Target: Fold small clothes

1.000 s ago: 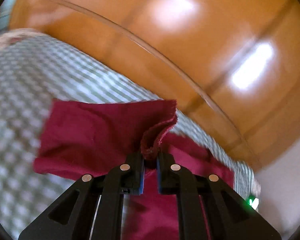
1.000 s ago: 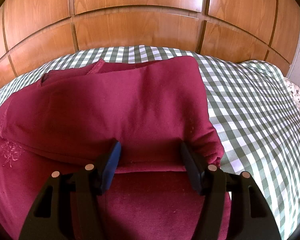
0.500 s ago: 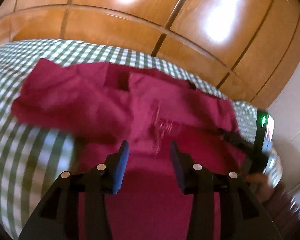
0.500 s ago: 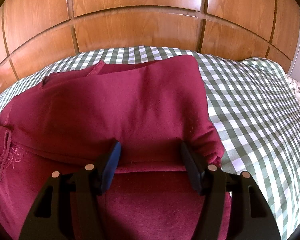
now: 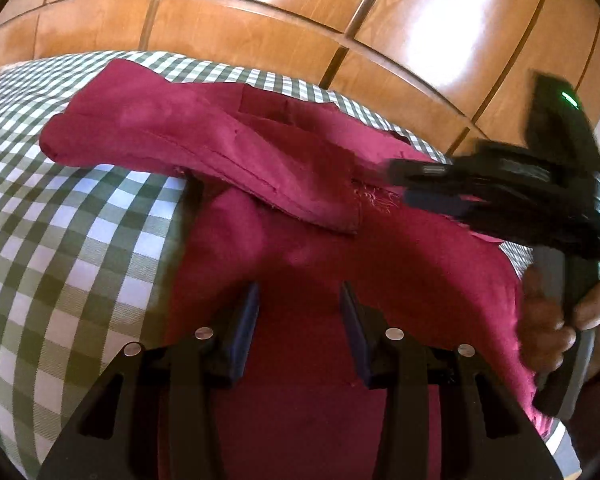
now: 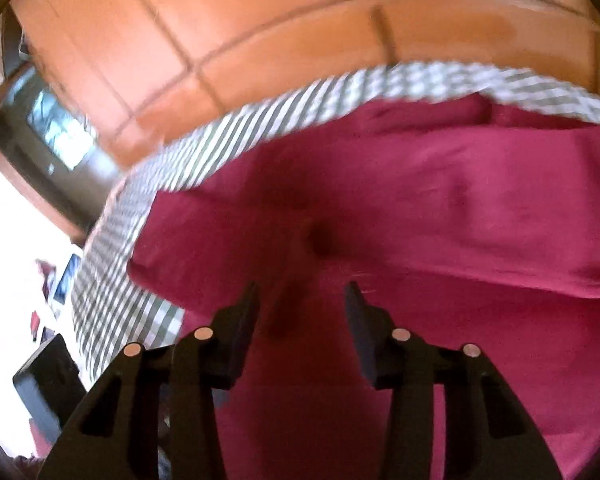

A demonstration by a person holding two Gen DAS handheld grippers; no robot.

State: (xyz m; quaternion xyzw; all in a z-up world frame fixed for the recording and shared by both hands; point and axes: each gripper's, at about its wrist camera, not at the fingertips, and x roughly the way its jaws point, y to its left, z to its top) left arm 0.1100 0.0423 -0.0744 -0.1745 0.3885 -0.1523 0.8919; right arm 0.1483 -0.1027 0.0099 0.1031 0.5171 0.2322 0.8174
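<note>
Left gripper (image 5: 300, 300): tilted down over garment (image 5: 300, 160), jaws apart, empty.
Right gripper (image 6: 302, 300): angled down over garment, jaws just narrowed, apart, gripping nothing.
Hand (image 5: 556, 320): right of left gripper.

A garment (image 5: 300, 248) lay on a bed (image 5: 80, 240), with one sleeve (image 5: 204, 160) folded across its upper part. Wooden panels (image 5: 260, 28) stood behind the bed. The right tongs (image 5: 392, 184) reached over the garment's right side.
</note>
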